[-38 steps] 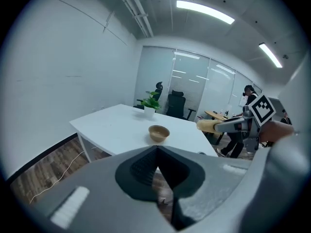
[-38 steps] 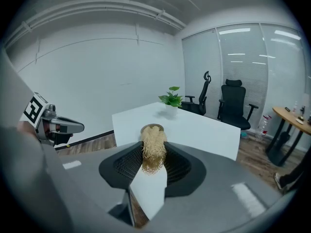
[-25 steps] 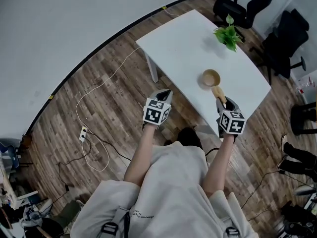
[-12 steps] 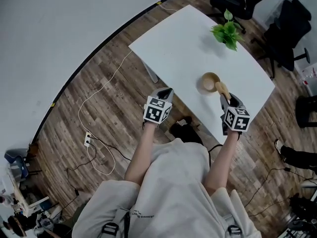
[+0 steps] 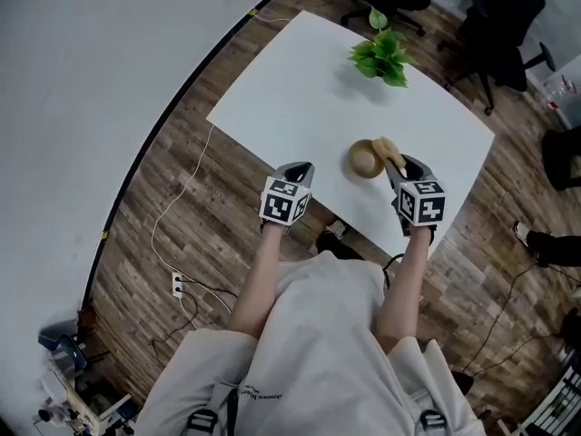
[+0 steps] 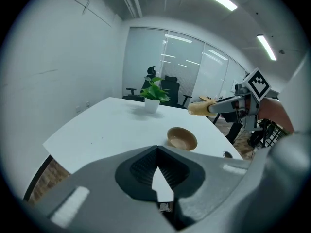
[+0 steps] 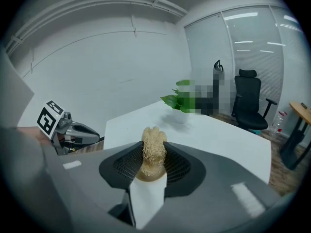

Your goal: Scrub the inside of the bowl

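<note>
A tan wooden bowl (image 5: 365, 159) sits upright on the white table (image 5: 290, 80), near its front edge; in the left gripper view the bowl (image 6: 182, 138) is empty. My right gripper (image 5: 399, 164) is shut on a pale fibrous scrubber (image 5: 388, 147), which hangs just right of the bowl's rim. The scrubber (image 7: 152, 148) stands up between the jaws of the right gripper (image 7: 151, 165). My left gripper (image 5: 300, 170) is shut and empty, off the table's front edge, left of the bowl. From the left gripper (image 6: 158, 148) I see the scrubber (image 6: 200, 108) raised above the table.
A potted green plant (image 5: 381, 56) stands at the table's far side. Black office chairs (image 5: 495, 25) are behind the table. A white cable (image 5: 186, 193) and a power strip (image 5: 178, 284) lie on the wood floor at the left. A round cable port (image 6: 227, 154) is near the bowl.
The right gripper has carried the scrubber forward, from short of the bowl to beside its rim. The table and bowl have come nearer. The left gripper has kept its place.
</note>
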`<state>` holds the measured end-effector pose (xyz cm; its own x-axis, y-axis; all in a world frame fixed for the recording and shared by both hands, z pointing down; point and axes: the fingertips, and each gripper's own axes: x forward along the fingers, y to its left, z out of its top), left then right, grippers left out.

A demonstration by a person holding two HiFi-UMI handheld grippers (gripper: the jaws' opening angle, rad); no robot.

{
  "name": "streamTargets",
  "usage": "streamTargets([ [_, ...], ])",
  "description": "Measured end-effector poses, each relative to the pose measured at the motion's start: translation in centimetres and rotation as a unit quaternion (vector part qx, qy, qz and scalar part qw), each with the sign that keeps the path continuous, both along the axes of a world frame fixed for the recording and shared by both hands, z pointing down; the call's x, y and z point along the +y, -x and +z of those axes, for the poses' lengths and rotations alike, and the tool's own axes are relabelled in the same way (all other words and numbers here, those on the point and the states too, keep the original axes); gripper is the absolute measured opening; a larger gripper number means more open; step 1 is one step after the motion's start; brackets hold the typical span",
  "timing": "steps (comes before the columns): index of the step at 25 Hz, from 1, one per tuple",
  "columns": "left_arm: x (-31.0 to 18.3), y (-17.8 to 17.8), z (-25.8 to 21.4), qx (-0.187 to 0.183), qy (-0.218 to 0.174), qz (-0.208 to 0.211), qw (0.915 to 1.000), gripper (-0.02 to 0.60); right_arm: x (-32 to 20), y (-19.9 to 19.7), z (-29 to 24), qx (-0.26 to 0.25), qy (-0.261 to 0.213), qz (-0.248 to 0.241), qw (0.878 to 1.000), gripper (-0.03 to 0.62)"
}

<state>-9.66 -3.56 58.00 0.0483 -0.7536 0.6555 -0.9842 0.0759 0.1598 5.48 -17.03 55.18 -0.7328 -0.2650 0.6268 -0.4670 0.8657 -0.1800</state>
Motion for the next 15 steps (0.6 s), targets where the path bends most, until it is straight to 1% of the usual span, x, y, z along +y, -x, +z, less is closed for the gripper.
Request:
streamTargets([
  [2, -1.6, -0.6, 0.3, 0.009, 0.004, 0.020, 0.9997, 0.002, -0.7, -0.3, 0.1, 0.007, 0.003, -0.003, 1.000, 0.149],
  [5, -3.2, -1.2, 1.0, 0.038, 0.007, 0.032, 0.9987, 0.002, -1.2, -0.5, 0.3, 0.016, 0.017, -0.018, 1.000, 0.149],
  [8, -4.1, -1.5, 2.0, 0.045, 0.023, 0.047, 0.9976, 0.002, -1.5, -0.6, 0.2, 0.019, 0.022, -0.027, 0.999, 0.149],
  [12, -5.9, -2.2, 3.1, 0.046, 0.035, 0.080, 0.9951, 0.002, -2.1, -1.2, 1.3, 0.027, 0.024, -0.001, 0.999, 0.149],
  [15, -7.9, -2.5, 3.9, 0.054, 0.041, 0.094, 0.9933, 0.002, -2.2, -0.6, 2.5, 0.027, 0.036, 0.004, 0.999, 0.149],
])
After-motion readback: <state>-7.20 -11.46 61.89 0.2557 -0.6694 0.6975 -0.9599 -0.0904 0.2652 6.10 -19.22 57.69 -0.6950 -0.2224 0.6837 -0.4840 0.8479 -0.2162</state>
